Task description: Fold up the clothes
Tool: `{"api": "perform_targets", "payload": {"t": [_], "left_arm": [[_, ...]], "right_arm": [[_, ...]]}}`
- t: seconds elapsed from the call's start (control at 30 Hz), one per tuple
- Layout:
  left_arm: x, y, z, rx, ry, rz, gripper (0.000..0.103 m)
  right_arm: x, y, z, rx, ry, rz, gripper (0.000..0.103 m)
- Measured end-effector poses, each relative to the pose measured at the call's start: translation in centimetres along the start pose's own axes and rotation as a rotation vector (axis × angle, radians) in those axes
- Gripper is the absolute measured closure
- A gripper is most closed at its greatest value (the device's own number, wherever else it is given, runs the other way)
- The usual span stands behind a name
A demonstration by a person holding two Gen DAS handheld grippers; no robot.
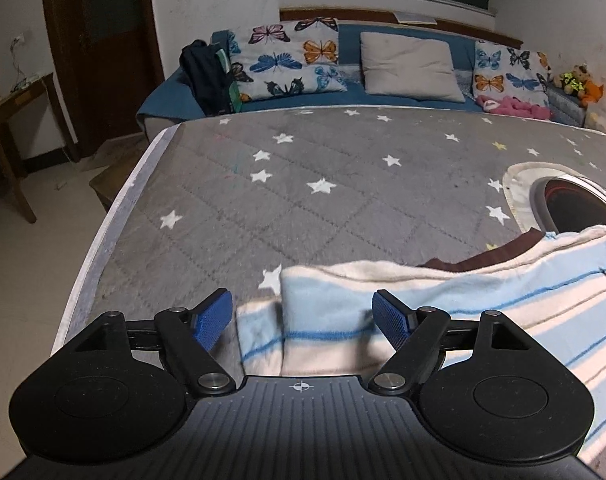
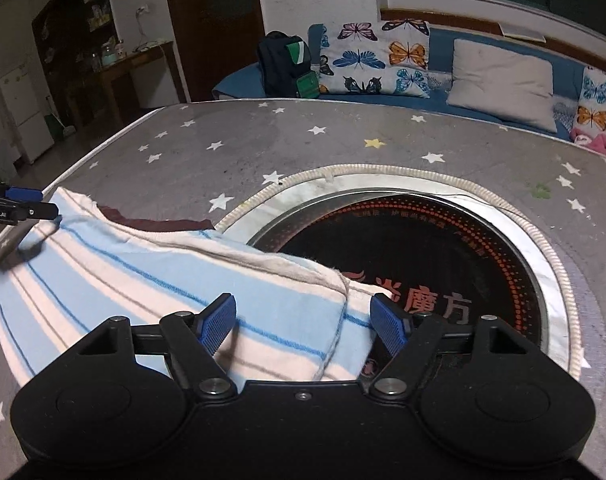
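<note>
A blue-and-cream striped garment (image 1: 443, 304) with a dark brown collar lies folded over on the grey star-patterned table cover (image 1: 303, 184). My left gripper (image 1: 303, 316) is open just above its left folded edge, holding nothing. In the right wrist view the same garment (image 2: 151, 276) lies at the lower left, its right folded corner reaching over the rim of the round cooktop (image 2: 423, 256). My right gripper (image 2: 303, 320) is open just above that corner, empty. The left gripper's fingertips (image 2: 27, 204) show at the far left edge.
The round black cooktop with a metal rim and white fabric border (image 1: 559, 196) is sunk in the table. Behind the table stands a blue sofa with butterfly cushions (image 1: 287, 60), a grey pillow (image 2: 503, 80) and a dark backpack (image 2: 287, 64). The table's left edge (image 1: 115, 216) drops to the floor.
</note>
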State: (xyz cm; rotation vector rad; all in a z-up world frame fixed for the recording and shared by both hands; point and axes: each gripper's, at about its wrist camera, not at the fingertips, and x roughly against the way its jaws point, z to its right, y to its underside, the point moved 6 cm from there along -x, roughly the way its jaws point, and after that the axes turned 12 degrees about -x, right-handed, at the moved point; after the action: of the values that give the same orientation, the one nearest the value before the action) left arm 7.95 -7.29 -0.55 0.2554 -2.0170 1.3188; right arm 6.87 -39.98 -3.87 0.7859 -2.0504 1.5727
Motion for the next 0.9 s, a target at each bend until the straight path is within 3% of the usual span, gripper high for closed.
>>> {"api": "perform_targets", "payload": {"t": [0.07, 0.13, 0.23, 0.33, 0.4, 0.5, 0.53, 0.63, 0.9], "left_arm": [[-0.2, -0.1, 0.3, -0.016, 0.008, -0.003, 0.037], [-0.7, -0.2, 0.8, -0.025, 0.019, -0.012, 0.058], [-0.7, -0.2, 0.8, -0.021, 0.021, -0.016, 0.078], [1.0, -0.2, 1.1, -0.024, 0.047, 0.017, 0.088], [2.1, -0.2, 1.2, -0.027, 0.064, 0.039, 0.092], [3.8, -0.3, 1.5, -0.03, 0.089, 0.073, 0.094], [4.3, -0.3, 1.6, -0.031, 0.098, 0.084, 0.095], [6.0, -0.3, 1.8, -0.035, 0.123, 0.117, 0.097], [10.8, -0.2, 2.5, -0.049, 0.194, 0.206, 0.097]], "right_arm": [[0.0, 0.1, 0.0, 0.001, -0.003, 0.0, 0.039], [0.4, 0.4, 0.2, -0.001, -0.004, 0.006, 0.044], [1.1, 0.7, 0.5, -0.005, -0.006, 0.016, 0.051], [1.7, 1.1, 0.8, -0.008, -0.007, 0.027, 0.071], [2.2, 1.3, 1.0, -0.011, -0.008, 0.033, 0.085], [2.8, 1.6, 1.3, -0.014, -0.01, 0.043, 0.093], [3.0, 1.8, 1.4, -0.015, -0.01, 0.047, 0.094], [2.7, -2.2, -1.6, 0.004, -0.041, 0.064, 0.095], [9.5, -0.5, -5.8, 0.138, -0.149, 0.097, 0.095]]}}
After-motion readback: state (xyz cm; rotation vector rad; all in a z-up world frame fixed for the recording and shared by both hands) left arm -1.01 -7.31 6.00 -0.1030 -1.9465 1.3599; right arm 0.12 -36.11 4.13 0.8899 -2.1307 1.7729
